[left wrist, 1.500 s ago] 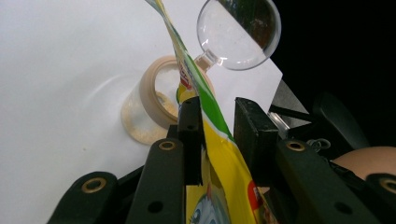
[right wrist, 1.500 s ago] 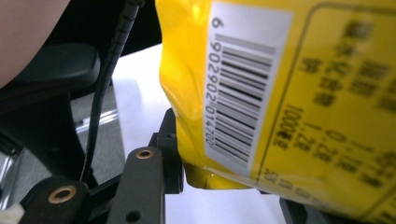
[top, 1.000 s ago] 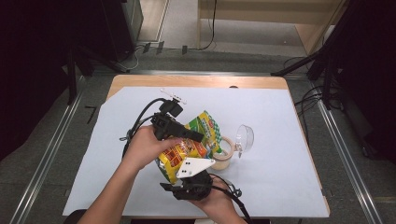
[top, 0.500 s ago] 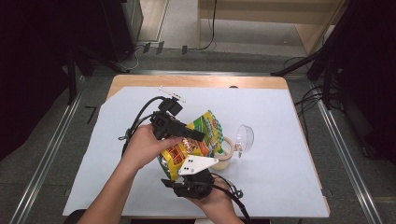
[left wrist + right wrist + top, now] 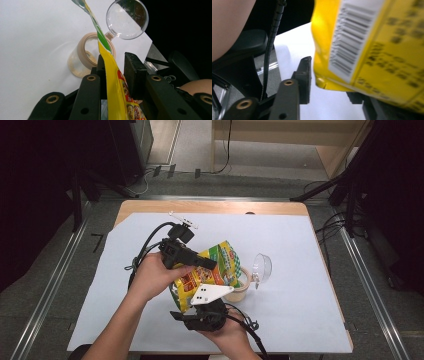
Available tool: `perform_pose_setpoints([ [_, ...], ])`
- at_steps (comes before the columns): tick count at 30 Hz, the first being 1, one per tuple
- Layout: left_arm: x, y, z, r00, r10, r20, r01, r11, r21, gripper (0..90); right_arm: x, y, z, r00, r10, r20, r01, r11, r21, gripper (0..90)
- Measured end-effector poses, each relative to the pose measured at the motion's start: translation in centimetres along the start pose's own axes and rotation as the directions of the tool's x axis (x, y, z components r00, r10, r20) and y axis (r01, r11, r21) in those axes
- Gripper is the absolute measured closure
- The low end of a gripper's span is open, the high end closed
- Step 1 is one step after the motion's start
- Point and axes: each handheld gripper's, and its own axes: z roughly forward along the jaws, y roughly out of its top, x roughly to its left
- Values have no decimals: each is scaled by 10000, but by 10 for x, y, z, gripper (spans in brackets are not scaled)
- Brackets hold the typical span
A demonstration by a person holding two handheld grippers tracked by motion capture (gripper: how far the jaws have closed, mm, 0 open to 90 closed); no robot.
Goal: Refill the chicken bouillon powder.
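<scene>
A yellow and green snack bag (image 5: pixel 222 262) hangs tilted above a small jar with a beige rim (image 5: pixel 241 287). The jar's clear round lid (image 5: pixel 262 266) stands open beside it. My left gripper (image 5: pixel 207 264) reaches in from the left. Its jaws have just been closing on the bag's thin edge (image 5: pixel 113 82), with the jar (image 5: pixel 83 57) and lid (image 5: pixel 126 18) beyond. My right gripper (image 5: pixel 200 306) sits under the bag's bottom. In the right gripper view (image 5: pixel 332 82) its jaws have eased apart. The bag's corner (image 5: pixel 367 50) hangs over them, a sliver off the left pad, and hides the right jaw.
White paper (image 5: pixel 300 310) covers the wooden table (image 5: pixel 210 206). Black cables (image 5: pixel 145 251) loop left of the left hand. Bare paper lies to the right of the jar and at the far left. Dark stands and floor surround the table.
The bag's top has shifted slightly toward the jar. Both hands stay almost where they were.
</scene>
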Motion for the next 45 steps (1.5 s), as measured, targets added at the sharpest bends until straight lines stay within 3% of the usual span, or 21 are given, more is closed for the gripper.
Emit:
perform_pose_setpoints([
  [4, -1, 1, -1, 10000, 20, 4, -20, 10000, 7, 752, 2, 0, 1, 9992, -384, 137, 383, 9992, 63, 628],
  [7, -2, 1, -1, 9999, 104, -33, -105, 9999, -37, 750, 1, 1, 0, 9992, -322, 251, 320, 9995, 62, 677],
  [17, -7, 3, -7, 9986, 431, -294, -441, 9984, -347, 725, 0, 7, 1, 9994, -211, 265, 215, 9996, -155, 679],
  [36, -18, 4, -2, 9946, 838, -616, -858, 9959, -298, 740, -4, 0, 5, 9999, 100, 125, -95, 9992, -400, 690],
  [40, -17, 4, -1, 9961, 753, -465, -765, 9968, -239, 759, -4, -2, 6, 9998, 154, 99, -150, 9992, -363, 691],
  [44, -12, 7, -1, 9937, 998, -501, -1009, 9947, -196, 787, -4, 0, 5, 9998, 44, 202, -37, 9994, -344, 701],
  [45, -10, 10, -1, 9953, 862, -440, -872, 9960, -197, 792, -5, 2, 3, 9998, 18, 194, -11, 9993, -364, 701],
])
